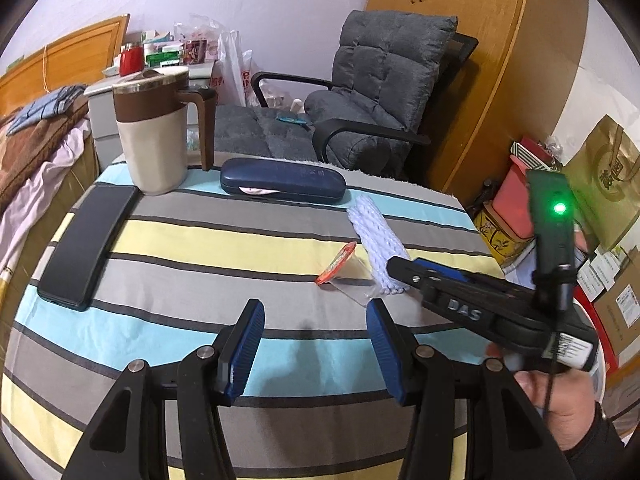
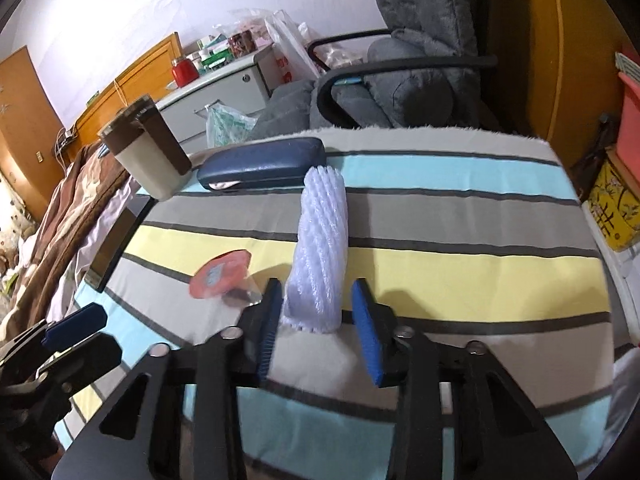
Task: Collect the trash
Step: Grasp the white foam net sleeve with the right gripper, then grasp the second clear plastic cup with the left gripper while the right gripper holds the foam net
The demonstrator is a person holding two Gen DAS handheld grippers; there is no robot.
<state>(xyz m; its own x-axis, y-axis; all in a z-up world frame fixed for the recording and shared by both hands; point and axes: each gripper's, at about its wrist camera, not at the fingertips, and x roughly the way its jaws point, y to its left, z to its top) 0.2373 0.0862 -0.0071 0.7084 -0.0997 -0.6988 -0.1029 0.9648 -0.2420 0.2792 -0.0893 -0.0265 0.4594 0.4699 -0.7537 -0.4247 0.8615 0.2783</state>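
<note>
A white foam net sleeve [image 2: 320, 248] lies on the striped tablecloth [image 2: 460, 264]. My right gripper [image 2: 316, 304] is open, with its blue pads on either side of the sleeve's near end. Just left of it lies a small clear jelly cup with an orange-red lid [image 2: 220, 276]. In the left wrist view the sleeve [image 1: 378, 244] and the cup [image 1: 340, 266] lie to the right, with the right gripper [image 1: 404, 270] over them. My left gripper [image 1: 316, 320] is open and empty above the cloth, short of the cup.
A brown and beige lidded mug [image 1: 154, 132], a dark blue glasses case [image 1: 282, 180] and a black phone [image 1: 90, 240] lie on the table. A grey armchair [image 1: 372, 92] stands behind it, a bed [image 1: 36, 136] to the left, boxes and bags [image 1: 608, 184] to the right.
</note>
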